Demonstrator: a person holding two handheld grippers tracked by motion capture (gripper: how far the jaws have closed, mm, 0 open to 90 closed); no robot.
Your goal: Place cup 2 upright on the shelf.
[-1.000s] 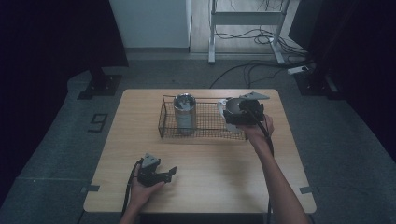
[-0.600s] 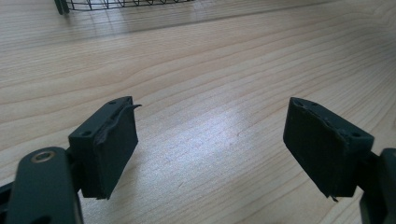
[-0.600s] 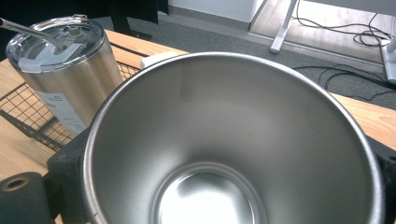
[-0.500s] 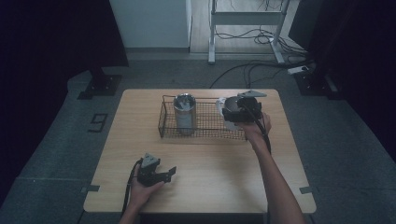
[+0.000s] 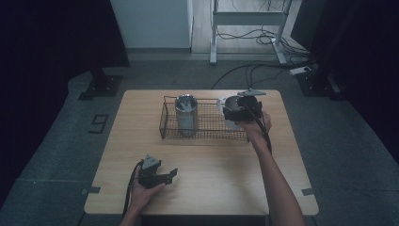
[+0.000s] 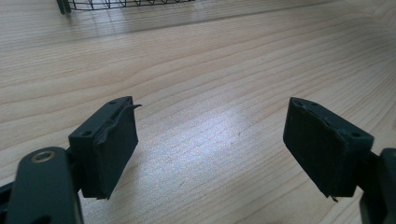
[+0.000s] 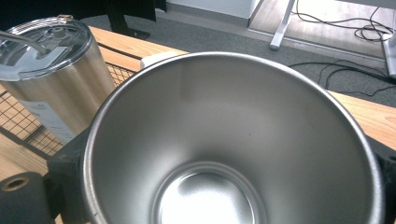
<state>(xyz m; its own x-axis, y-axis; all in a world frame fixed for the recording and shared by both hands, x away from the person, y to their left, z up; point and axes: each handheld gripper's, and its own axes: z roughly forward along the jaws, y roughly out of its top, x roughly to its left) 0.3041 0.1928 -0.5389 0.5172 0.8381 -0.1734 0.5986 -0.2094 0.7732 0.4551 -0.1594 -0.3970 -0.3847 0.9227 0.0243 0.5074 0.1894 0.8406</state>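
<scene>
My right gripper (image 5: 234,113) is shut on a white-sided steel cup (image 7: 233,140), held over the right end of a wire basket (image 5: 207,128). The cup's open mouth faces the camera in the right gripper view, with a black finger (image 7: 65,163) on either side of it. A steel tumbler (image 5: 186,113) with a clear lid stands upright in the left part of the basket, and the same tumbler (image 7: 51,79) appears left of the cup. My left gripper (image 5: 170,175) rests low over the table near its front edge, open, with only bare wood between its pads (image 6: 116,149).
The wooden table (image 5: 211,183) is bare in front of the basket. The basket's front wire edge (image 6: 126,3) lies well ahead of the left gripper. Beyond the table, cables and a metal stand (image 5: 244,28) are on the floor.
</scene>
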